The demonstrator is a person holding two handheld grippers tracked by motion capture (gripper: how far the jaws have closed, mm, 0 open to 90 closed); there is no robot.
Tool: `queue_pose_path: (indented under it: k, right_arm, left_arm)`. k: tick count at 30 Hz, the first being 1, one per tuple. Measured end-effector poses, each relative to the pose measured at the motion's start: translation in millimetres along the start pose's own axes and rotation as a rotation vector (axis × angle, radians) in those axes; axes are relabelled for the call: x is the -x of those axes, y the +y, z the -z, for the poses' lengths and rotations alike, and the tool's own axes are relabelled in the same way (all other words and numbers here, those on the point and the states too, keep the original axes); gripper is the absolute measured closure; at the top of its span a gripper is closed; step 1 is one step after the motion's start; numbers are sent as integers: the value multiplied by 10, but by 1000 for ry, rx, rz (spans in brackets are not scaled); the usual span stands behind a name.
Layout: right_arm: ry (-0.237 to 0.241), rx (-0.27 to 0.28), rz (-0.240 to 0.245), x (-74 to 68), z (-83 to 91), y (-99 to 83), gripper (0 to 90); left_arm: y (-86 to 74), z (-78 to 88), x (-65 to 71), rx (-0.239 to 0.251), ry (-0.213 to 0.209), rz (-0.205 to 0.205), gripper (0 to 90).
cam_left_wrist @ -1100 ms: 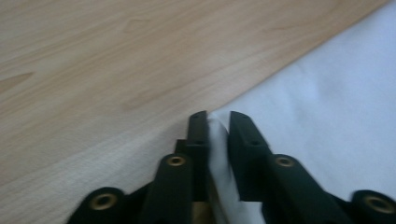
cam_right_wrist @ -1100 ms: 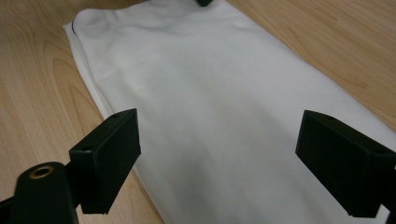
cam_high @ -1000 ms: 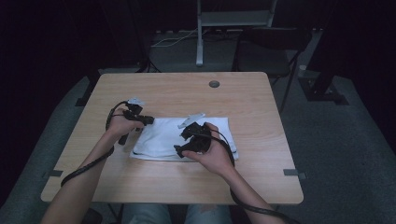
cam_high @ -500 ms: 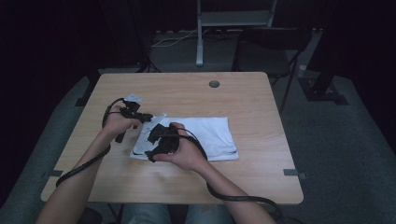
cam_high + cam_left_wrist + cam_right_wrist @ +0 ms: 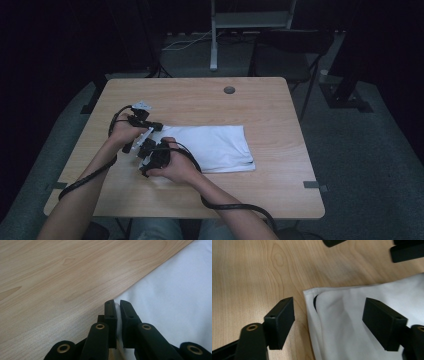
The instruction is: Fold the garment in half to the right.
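Dark room; wooden table [image 5: 280, 125] bears a folded white cloth [image 5: 215, 147].

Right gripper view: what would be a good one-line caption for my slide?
The right gripper, jaws spread and just closing, straddles a corner of the folded white cloth on the wooden table.
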State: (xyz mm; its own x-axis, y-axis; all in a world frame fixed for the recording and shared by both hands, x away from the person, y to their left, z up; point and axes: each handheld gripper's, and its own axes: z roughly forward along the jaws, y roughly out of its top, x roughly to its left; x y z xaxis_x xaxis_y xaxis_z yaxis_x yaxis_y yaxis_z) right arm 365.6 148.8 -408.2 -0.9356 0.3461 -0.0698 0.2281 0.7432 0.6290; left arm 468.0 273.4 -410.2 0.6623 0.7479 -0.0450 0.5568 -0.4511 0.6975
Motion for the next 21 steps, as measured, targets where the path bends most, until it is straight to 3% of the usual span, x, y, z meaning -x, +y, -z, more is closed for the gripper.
queue_pose_path:
  k: [7, 16, 21]
  right_arm:
    - [11, -34, 21, -21, -173, 7, 390]
    - [18, -31, -7, 20, -247, 38, 473]
    - [13, -12, -33, 64, -241, 11, 608]
  left_arm:
    - [-3, 12, -8, -5, -2, -4, 853]
    - [3, 1, -12, -15, -8, -10, 854]
    - [-2, -5, 2, -15, -8, -10, 854]
